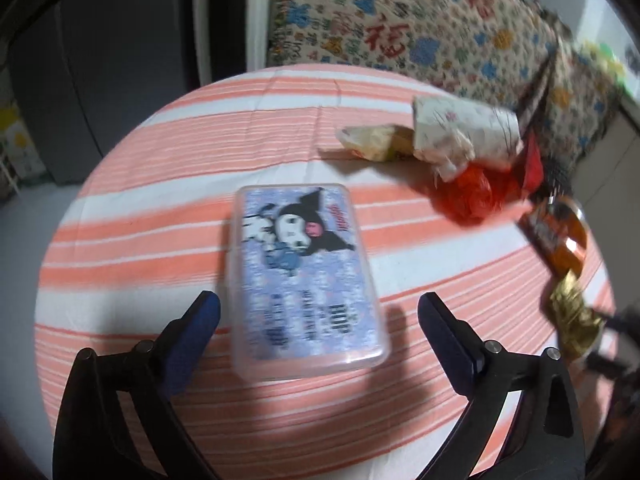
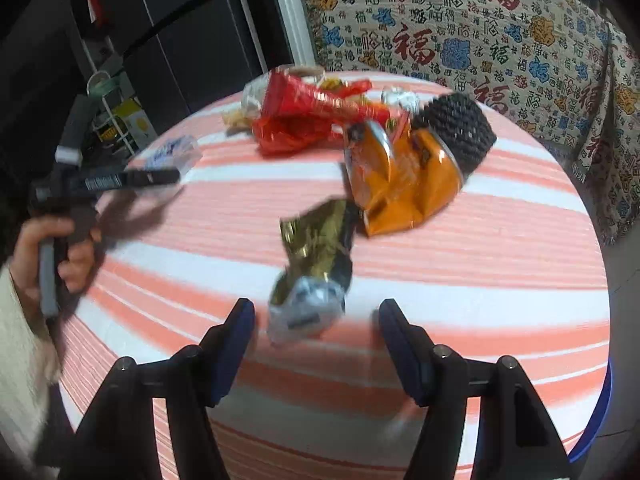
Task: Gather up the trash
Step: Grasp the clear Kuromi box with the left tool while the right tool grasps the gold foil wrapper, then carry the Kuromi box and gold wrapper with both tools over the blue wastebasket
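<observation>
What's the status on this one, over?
Left tool open over wipes box. Right tool open, gold wrapper just ahead between its fingers. Nothing held. Orange bag behind, not blocking.

Wrappers on table, box to their left.

We see a round tabletop under an orange-and-white striped cloth; behind it a sofa draped in patterned fabric, and dark cabinet doors at left.
</observation>
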Motion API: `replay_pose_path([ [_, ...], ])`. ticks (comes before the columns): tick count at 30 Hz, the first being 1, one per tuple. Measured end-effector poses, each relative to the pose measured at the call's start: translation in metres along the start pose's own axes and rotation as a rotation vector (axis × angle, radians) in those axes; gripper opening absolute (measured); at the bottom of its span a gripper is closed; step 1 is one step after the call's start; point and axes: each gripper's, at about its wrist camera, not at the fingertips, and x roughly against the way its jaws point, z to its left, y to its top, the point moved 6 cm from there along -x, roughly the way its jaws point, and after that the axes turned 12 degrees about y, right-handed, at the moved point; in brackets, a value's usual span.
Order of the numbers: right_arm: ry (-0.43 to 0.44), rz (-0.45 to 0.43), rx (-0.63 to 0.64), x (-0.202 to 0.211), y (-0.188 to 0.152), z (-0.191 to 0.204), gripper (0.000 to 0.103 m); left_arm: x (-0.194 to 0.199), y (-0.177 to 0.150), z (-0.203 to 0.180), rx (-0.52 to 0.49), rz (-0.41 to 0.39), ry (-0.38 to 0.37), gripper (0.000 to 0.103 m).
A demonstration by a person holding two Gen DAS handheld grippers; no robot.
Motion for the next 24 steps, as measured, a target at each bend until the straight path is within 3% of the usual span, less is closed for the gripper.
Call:
replay_pose_path([
  [2,-0.005,-0.012,0.013,0.002,0.009,0.005,0.066,0.001,-0.001,0.002,-0.001,-0.009,0.014,0.097],
  [3,-0.012,-0.014,0.02,0.001,0.013,0.007,0.066,0.005,-0.005,0.006,0.005,-0.014,0.014,0.09],
  [4,-0.021,0.002,0.033,-0.003,0.017,0.009,0.065,0.006,-0.005,0.008,0.011,-0.017,0.015,0.07],
  [5,-0.033,0.022,0.039,-0.007,0.017,0.009,0.036,0.009,-0.007,0.01,0.013,-0.024,0.021,0.066],
  [6,-0.053,0.05,0.043,-0.011,0.017,0.009,0.025,0.008,-0.006,0.012,0.019,-0.03,0.011,0.066],
  [9,-0.066,0.054,0.032,-0.004,0.014,0.008,0.024,0.019,-0.009,0.015,0.025,-0.052,-0.005,0.066],
  [14,-0.036,-0.013,0.01,0.033,0.007,0.013,0.024,0.054,-0.021,-0.004,0.015,-0.076,-0.08,0.066],
  [24,-0.119,-0.101,-0.07,0.109,-0.009,-0.047,0.024,0.124,-0.035,-0.125,-0.134,-0.152,-0.232,0.066],
])
